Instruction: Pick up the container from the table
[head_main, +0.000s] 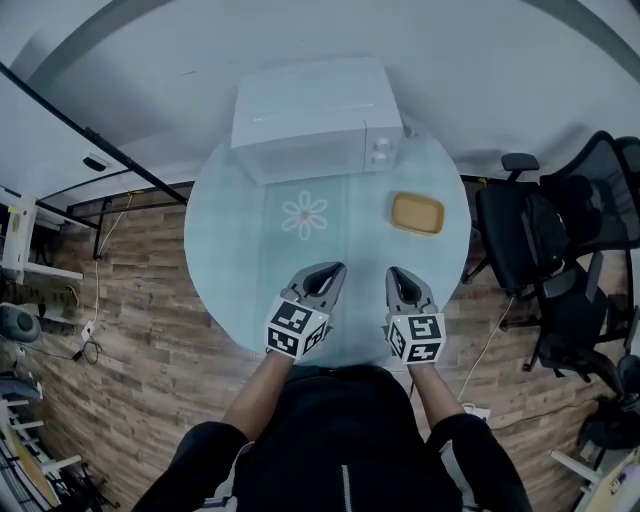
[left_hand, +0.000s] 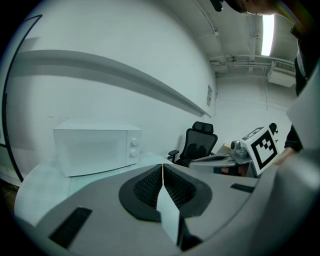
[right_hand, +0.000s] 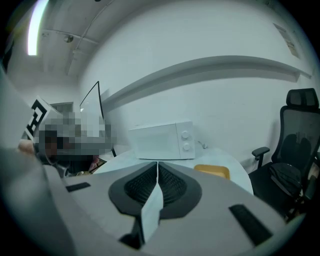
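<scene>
The pale round table (head_main: 225, 250) spread ahead of my fingers, with a boxy white microwave (head_main: 310, 115) at its far side. The container (head_main: 417, 213), shallow, yellow and round-cornered, lay crosswise just ahead-right of my right gripper (head_main: 400, 275), farther from my left gripper (head_main: 328, 272). Both pairs of jaws were pressed together, empty.

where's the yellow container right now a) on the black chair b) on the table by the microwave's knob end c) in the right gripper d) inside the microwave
b: the yellow container lies on the round table just in front of the microwave's knob end, and the right gripper is shut on nothing.
</scene>
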